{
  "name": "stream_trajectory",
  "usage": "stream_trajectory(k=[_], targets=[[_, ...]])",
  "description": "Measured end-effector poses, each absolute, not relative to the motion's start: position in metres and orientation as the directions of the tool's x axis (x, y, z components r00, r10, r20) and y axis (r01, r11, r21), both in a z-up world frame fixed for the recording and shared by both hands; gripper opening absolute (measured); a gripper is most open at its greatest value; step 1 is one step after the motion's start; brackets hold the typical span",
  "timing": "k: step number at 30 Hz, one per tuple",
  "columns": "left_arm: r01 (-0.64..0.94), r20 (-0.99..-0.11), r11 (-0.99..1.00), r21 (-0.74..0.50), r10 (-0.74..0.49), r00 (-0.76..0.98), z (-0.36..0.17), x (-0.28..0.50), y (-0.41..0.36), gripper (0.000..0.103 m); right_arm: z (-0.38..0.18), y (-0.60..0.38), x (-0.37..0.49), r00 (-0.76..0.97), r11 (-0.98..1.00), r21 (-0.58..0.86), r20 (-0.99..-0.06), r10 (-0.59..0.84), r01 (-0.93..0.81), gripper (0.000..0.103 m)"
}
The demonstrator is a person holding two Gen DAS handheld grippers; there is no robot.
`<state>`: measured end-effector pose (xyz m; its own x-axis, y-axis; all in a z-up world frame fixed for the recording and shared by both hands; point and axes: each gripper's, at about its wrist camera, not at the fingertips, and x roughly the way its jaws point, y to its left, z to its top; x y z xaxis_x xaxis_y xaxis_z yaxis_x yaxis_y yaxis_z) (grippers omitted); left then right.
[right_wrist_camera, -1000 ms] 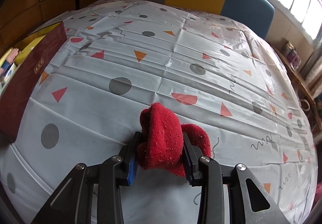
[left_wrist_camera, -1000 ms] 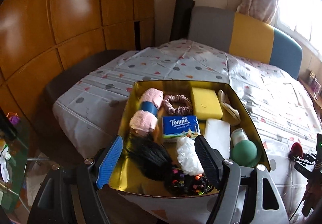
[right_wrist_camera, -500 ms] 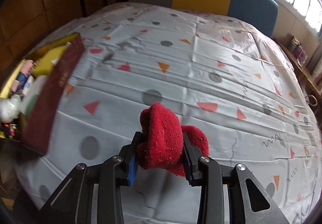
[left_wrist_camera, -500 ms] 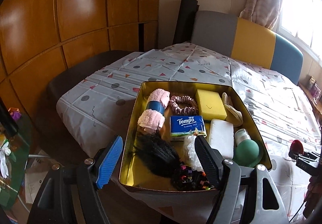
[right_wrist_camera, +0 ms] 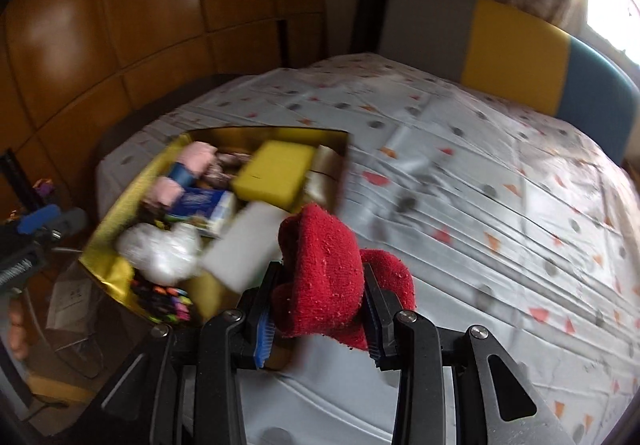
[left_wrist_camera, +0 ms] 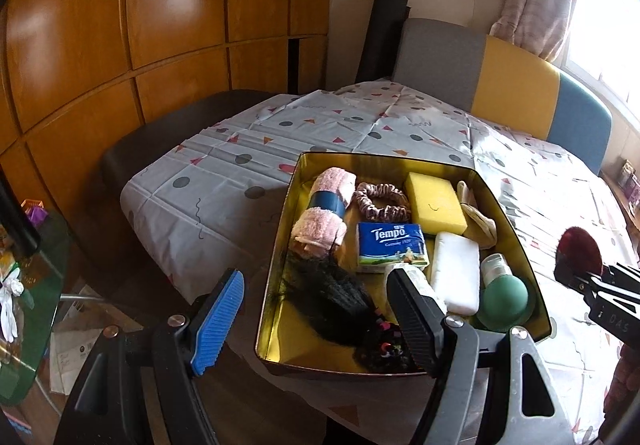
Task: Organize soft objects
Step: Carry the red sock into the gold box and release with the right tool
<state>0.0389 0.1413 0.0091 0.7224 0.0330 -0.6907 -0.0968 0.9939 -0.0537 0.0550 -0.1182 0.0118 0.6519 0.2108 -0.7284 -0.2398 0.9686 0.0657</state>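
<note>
right gripper swung toward gold tin | jaws pinching fuzzy red sock | left gripper jaws spread

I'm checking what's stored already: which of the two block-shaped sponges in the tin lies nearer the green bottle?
The white sponge. It lies right beside the green bottle at the tin's near end; the yellow sponge sits farther back, beyond the white one.

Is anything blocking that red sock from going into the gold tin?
No lid or barrier shows. The red sock, clamped in the right gripper, is beside the open gold tin, but the tin is crowded; bare floor shows mainly at its near-left corner.
</note>
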Motion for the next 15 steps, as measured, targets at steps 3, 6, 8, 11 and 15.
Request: stream_trajectory(k=[3, 6, 8, 11, 15], targets=[[-0.107, -0.695, 0.993, -0.059, 0.036, 0.718, 0.008, 0.040, 0.145, 0.075, 0.016, -0.100, 0.058, 0.646, 0.957, 0.080, -0.722, 0.249, -0.279, 0.037], [-0.119, -0.695, 0.991, -0.067, 0.039, 0.718, 0.007, 0.040, 0.149, 0.075, 0.018, -0.085, 0.063, 0.639, 0.947, 0.086, -0.719, 0.273, -0.309, 0.037], [-0.136, -0.696, 0.988, -0.076, 0.045, 0.717, 0.006, 0.041, 0.156, 0.075, 0.017, -0.077, 0.067, 0.621, 0.941, 0.093, -0.729, 0.287, -0.326, 0.037], [-0.161, -0.698, 0.983, -0.085, 0.056, 0.714, 0.006, 0.042, 0.163, 0.075, 0.007, -0.057, 0.072, 0.574, 0.924, 0.080, -0.763, 0.298, -0.374, 0.037], [-0.179, -0.701, 0.980, -0.085, 0.069, 0.710, 0.004, 0.042, 0.170, 0.075, -0.025, -0.037, 0.091, 0.472, 0.918, 0.105, -0.832, 0.292, -0.382, 0.037]])
